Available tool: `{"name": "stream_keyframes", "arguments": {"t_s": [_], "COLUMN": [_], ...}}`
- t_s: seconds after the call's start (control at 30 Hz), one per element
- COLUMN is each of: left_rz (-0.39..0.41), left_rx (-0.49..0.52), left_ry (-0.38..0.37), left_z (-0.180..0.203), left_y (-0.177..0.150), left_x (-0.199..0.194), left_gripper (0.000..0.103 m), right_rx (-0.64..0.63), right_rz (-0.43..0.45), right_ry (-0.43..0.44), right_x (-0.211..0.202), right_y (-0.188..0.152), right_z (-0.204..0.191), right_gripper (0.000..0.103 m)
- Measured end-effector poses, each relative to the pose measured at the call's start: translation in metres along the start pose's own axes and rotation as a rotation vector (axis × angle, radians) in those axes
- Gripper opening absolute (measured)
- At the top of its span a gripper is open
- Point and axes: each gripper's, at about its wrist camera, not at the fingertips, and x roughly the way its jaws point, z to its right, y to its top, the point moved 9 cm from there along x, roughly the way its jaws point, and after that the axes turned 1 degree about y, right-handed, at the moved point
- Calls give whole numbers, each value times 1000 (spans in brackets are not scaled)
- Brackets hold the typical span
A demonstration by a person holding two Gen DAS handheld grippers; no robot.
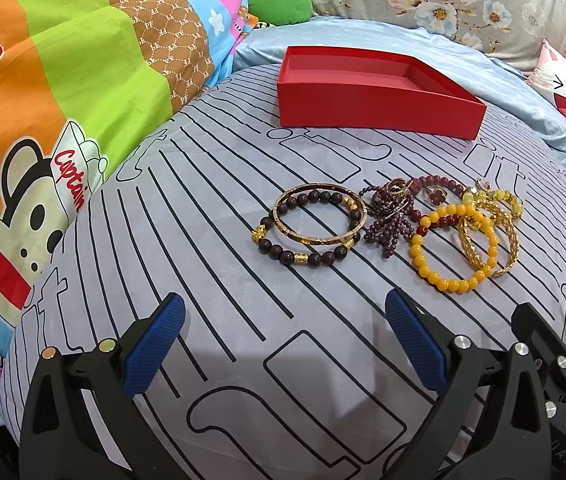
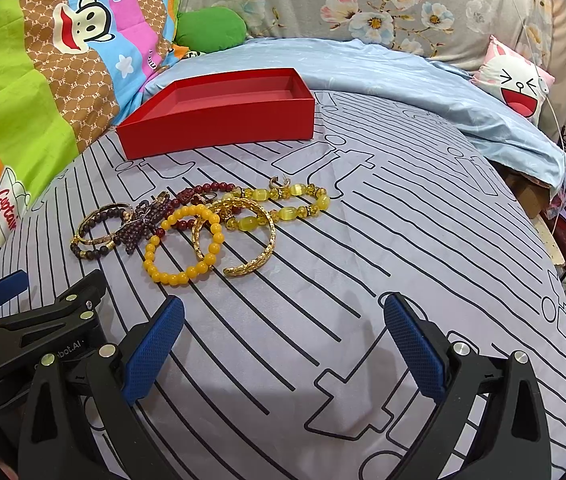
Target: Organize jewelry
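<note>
A pile of jewelry lies on the striped grey bed sheet (image 1: 211,240): a dark bead bracelet (image 1: 303,256) with a gold-brown bangle (image 1: 320,213), a purple bead cluster (image 1: 389,216), a yellow bead bracelet (image 1: 449,248) and a gold bangle (image 1: 499,236). In the right wrist view the yellow bracelet (image 2: 181,244), gold bangle (image 2: 251,240) and a pale yellow bead bracelet (image 2: 283,208) show. An empty red box (image 1: 375,112) stands behind the pile, also in the right wrist view (image 2: 219,128). My left gripper (image 1: 285,344) and right gripper (image 2: 283,344) are open, empty, short of the pile.
A colourful cartoon quilt (image 1: 63,80) is heaped on the left. A light blue sheet (image 2: 403,80), floral pillows (image 2: 383,8), a green cushion (image 1: 279,2) and a white cartoon cushion (image 2: 519,80) lie behind. The bed's edge drops off at the right (image 2: 555,240).
</note>
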Motion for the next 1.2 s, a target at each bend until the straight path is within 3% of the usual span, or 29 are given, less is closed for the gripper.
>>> {"name": "stream_keyframes", "arguments": {"t_s": [1.2], "left_rz": [-2], "left_rx": [-2], "left_ry": [-2], "left_z": [-1], "left_y": [-1], "left_x": [-1], "left_gripper": [96], "right_rx": [-2], "right_rz": [0], "right_ry": [-2], "right_x": [-1], "right_y": [1], "right_z": [0], "right_gripper": [97]}}
